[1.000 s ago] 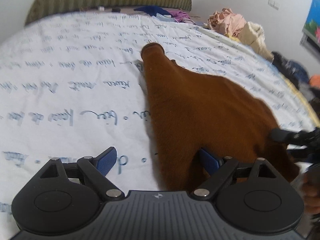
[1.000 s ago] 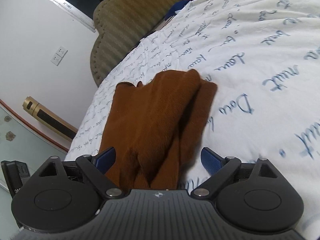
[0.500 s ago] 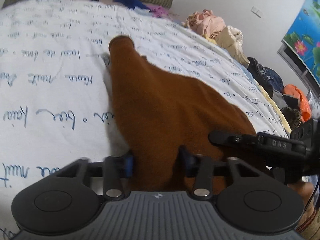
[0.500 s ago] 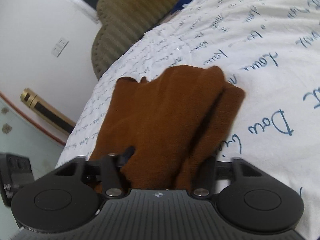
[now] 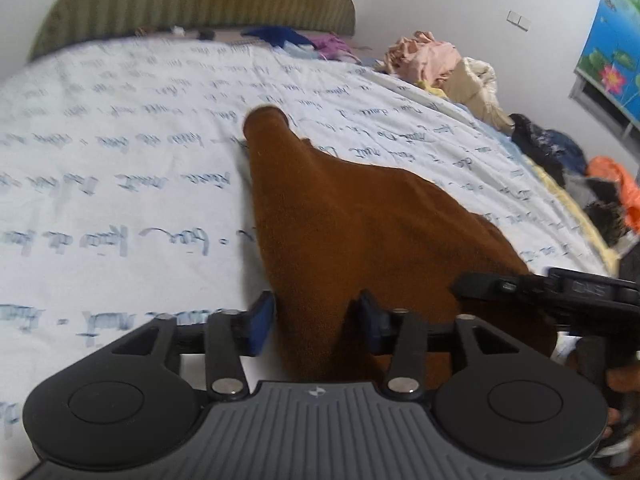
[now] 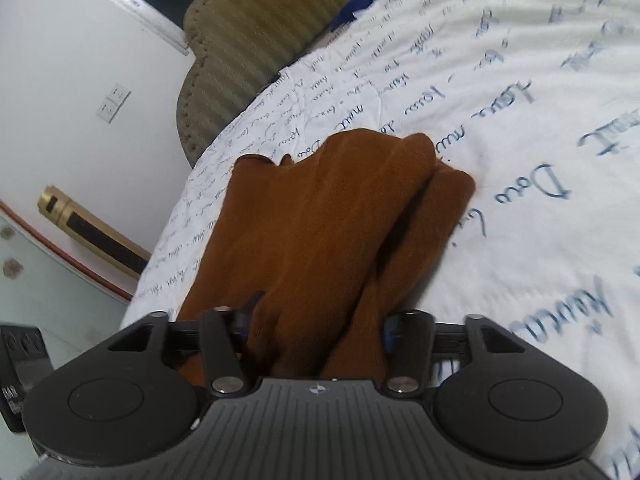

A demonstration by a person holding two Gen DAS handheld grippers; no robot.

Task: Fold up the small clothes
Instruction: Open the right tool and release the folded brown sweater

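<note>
A small brown knit garment (image 5: 352, 224) lies on the white bed sheet with blue script (image 5: 120, 168). One sleeve stretches away from me. My left gripper (image 5: 316, 320) is shut on the garment's near edge, cloth bunched between its blue pads. In the right wrist view the same brown garment (image 6: 328, 224) lies in folds, and my right gripper (image 6: 316, 332) is shut on its near edge. The right gripper also shows at the right edge of the left wrist view (image 5: 560, 292).
A striped olive headboard (image 5: 192, 4) stands at the far end of the bed. Piles of loose clothes (image 5: 448, 64) lie along the bed's right side, with dark and orange items (image 5: 580, 168) beyond. A white wall with a socket (image 6: 114, 102) is left of the bed.
Both grippers went from open around the garment's near edge to shut on it. The near edge has lifted slightly and the cloth has bunched between the pads.
</note>
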